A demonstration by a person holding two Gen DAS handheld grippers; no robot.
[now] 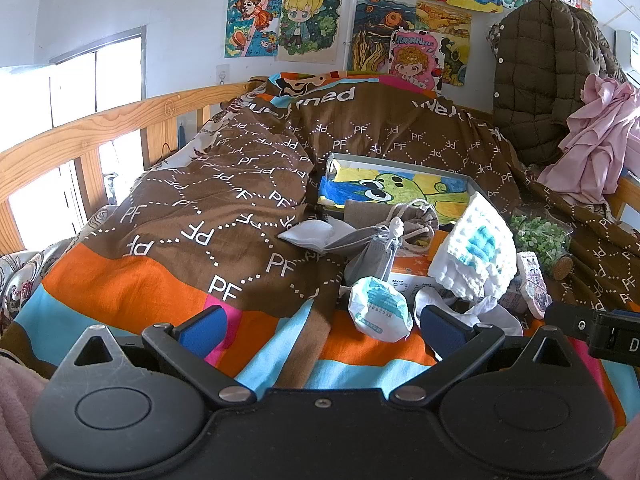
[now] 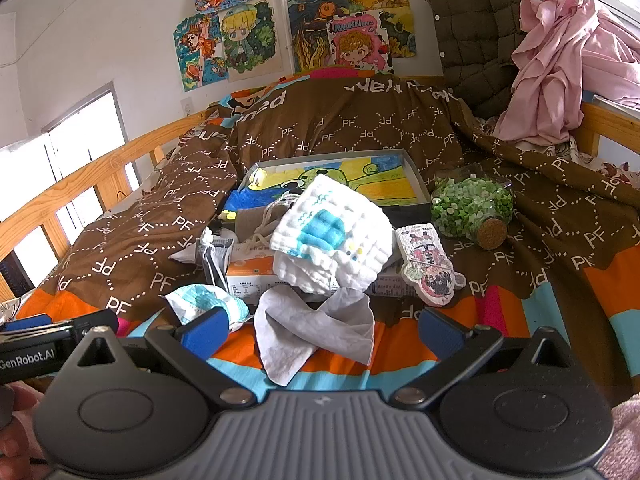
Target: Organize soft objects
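A pile of soft things lies on the brown and orange quilt. A white quilted cloth with a blue patch sits on top; it also shows in the left wrist view. A grey-white cloth lies in front of it. A small white and teal packet lies left of the cloth, also seen in the right wrist view. A grey drawstring pouch lies behind. My left gripper is open and empty before the packet. My right gripper is open, its fingers either side of the grey-white cloth.
A shallow box with a cartoon drawing lies behind the pile. A glass jar of green bits with a cork lies on its side at right. A flat printed pouch, an orange box, a wooden rail, pink clothing.
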